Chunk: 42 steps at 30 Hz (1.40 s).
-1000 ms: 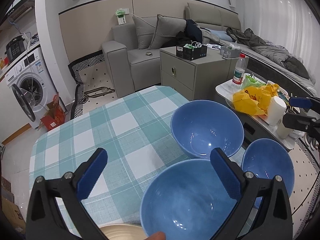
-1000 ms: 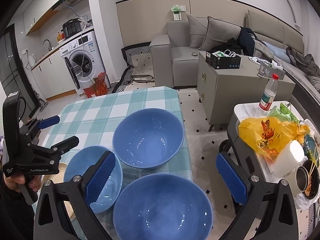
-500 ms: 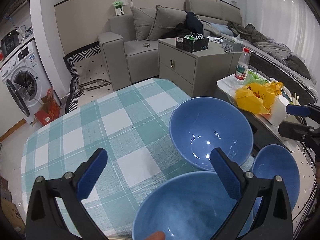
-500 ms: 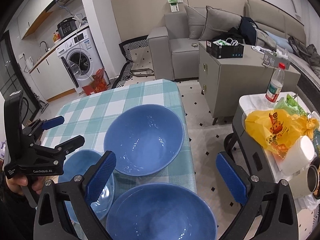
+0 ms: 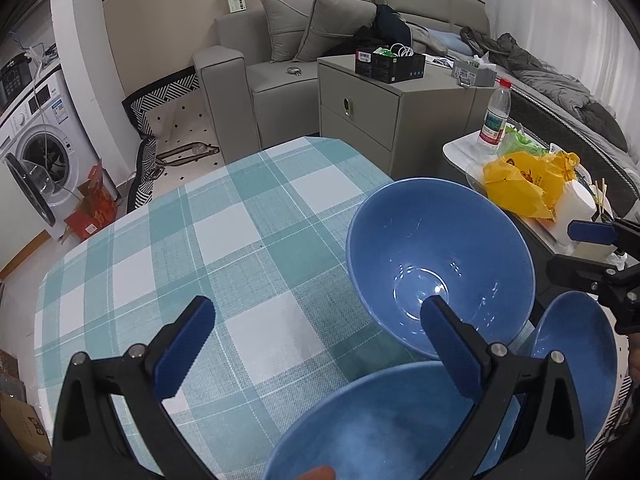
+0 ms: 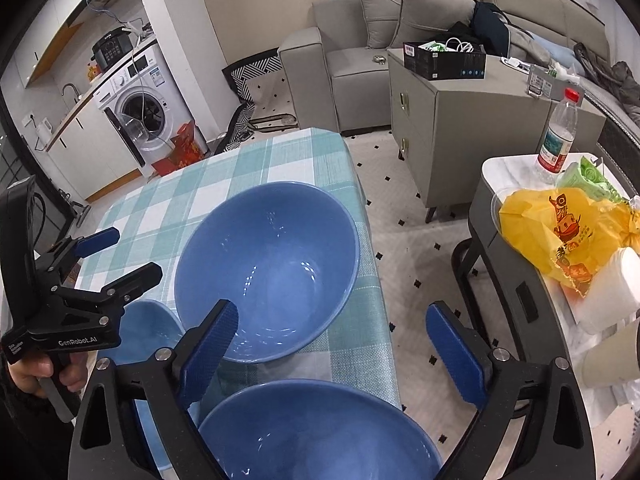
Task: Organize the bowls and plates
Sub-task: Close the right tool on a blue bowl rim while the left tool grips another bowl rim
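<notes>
Both claws, L point(image 5: 316, 346) and R point(image 6: 332, 344), spread wide, nothing gripped. 3 blue bowls point(image 6: 268, 268) sit apart on bench point(image 5: 224, 248), prob. unstacked pending nesting; approx. step 1.

Both tools share one build: the left gripper point(image 5: 318, 346) and right gripper point(image 6: 332, 346) have matte black, angular frames with triangular cut-outs, silver round screws at the joints, and flat blue ribbed pads point(image 6: 208, 350) on the fingers. White lettering "GenRobot.AI" runs along the left one's side. A bare hand point(image 6: 38, 372) with a dark sleeve grips its grey handle.
</notes>
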Each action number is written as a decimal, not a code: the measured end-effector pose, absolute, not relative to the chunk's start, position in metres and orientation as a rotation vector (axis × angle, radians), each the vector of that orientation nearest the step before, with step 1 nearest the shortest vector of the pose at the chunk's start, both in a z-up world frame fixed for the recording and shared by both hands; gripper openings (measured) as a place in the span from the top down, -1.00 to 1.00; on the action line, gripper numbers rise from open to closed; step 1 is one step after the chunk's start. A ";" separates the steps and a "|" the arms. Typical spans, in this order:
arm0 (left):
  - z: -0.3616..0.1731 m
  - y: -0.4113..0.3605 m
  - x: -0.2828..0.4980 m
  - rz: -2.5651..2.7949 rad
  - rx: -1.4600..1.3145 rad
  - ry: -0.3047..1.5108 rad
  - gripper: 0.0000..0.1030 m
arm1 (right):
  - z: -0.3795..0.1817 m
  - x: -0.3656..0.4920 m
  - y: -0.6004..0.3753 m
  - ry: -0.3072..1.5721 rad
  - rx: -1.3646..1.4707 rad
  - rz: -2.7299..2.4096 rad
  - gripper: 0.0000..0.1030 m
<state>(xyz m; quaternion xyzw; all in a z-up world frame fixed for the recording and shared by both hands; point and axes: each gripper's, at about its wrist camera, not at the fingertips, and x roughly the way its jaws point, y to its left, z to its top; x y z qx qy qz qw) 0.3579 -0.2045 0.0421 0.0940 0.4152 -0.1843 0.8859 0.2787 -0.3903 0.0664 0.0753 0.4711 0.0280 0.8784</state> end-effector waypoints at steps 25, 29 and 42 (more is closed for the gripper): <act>0.013 -0.214 0.379 -0.436 0.150 0.967 -0.31 | 0.033 0.308 -0.392 1.067 0.230 0.084 -0.25; 0.013 -0.215 0.379 -0.446 0.143 0.967 -0.25 | 0.033 0.309 -0.391 1.071 0.230 0.084 -0.25; 0.007 -0.222 0.382 -0.471 0.142 0.983 0.27 | 0.028 0.311 -0.387 1.078 0.200 0.080 0.22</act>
